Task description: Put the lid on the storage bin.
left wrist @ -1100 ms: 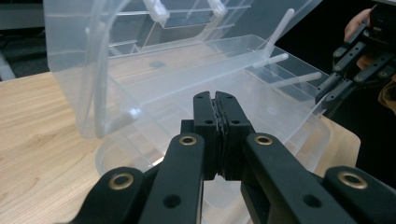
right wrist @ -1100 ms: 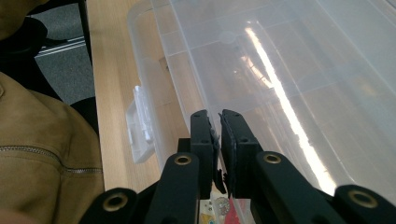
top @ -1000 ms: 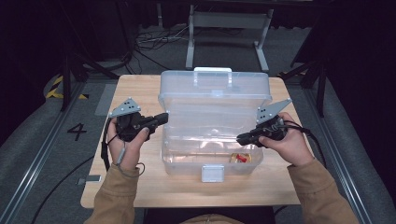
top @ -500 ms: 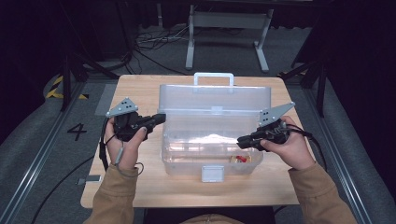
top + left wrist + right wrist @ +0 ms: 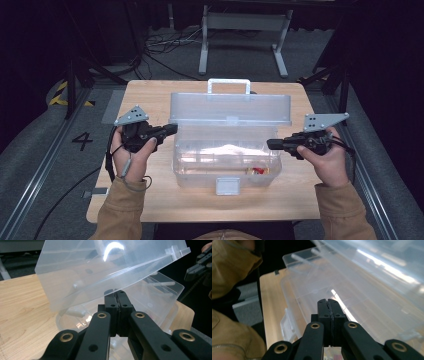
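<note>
While a "4" (image 5: 82, 141) is showing on the left floor, we are flanking the box (image 5: 227, 150) with the left gripper (image 5: 171, 129) and right gripper (image 5: 272, 144), jaws together.

floor: grey carpet (image 5: 45, 165), cables (image 5: 165, 42) | table (image 5: 150, 95): light wood; metal stand (image 5: 245, 22) behind; surroundings dark

— Where am I working here?

— In a lab or test studio, not a home. My small wooden table (image 5: 150, 200) stands alone on grey carpet, black curtains closing in both sides.

— What else marks it?

— A metal rail (image 5: 35, 185) runs along the floor on my left beside a painted numeral 4 (image 5: 82, 141). Loose cables (image 5: 165, 42) lie behind the table near a grey metal stand (image 5: 245, 22), with yellow-black hazard tape (image 5: 60, 95) on the floor.
</note>
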Demonstrator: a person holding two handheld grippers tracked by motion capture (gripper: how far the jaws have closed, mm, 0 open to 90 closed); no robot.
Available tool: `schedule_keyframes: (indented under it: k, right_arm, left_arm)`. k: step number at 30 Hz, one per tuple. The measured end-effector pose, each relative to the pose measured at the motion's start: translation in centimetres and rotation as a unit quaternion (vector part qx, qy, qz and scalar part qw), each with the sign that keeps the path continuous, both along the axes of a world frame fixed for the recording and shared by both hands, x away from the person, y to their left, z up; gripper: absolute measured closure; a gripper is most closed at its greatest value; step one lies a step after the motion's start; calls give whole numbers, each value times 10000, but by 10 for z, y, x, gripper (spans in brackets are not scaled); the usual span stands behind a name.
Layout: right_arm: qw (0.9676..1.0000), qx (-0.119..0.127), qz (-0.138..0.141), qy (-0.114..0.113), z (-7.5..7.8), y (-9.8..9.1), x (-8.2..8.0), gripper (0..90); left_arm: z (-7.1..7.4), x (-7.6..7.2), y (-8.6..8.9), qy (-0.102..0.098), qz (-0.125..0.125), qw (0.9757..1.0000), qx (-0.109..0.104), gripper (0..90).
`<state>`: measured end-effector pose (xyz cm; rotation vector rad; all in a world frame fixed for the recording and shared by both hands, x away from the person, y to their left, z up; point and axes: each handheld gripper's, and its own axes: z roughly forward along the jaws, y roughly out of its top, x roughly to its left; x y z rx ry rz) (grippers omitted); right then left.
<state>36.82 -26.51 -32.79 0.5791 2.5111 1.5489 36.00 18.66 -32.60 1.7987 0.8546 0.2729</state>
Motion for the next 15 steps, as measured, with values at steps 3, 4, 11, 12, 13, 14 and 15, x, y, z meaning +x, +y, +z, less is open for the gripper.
schedule_keyframes:
  k: [3, 4, 11, 12, 13, 14, 15]
  right_arm:
    - [9997, 141, -205, 28, -2, -9, 1, 900]
    - [9996, 195, -226, 7, -2, -11, 1, 900]
    - [9987, 341, -387, -36, -3, -21, 0, 900]
    - [9986, 332, -420, -9, -4, -23, 0, 900]
    - [9984, 339, -445, -1, -4, -24, 0, 900]
    - [9984, 326, -468, 16, -4, -25, 0, 900]
    - [9984, 326, -468, 16, -4, -25, 0, 900]
  left_arm:
    - [0, 0, 0, 17, -26, 10000, 25, 895]
    - [0, 0, 0, 17, -26, 10000, 25, 895]
    - [2, -3, 1, 119, -115, 9998, 149, 894]
    - [2, -3, 2, 128, -128, 9997, 176, 894]
    - [3, -4, 2, 152, -150, 9995, 213, 894]
    - [3, -5, 2, 194, -165, 9994, 236, 894]
    - [3, -5, 2, 194, -165, 9994, 236, 893]
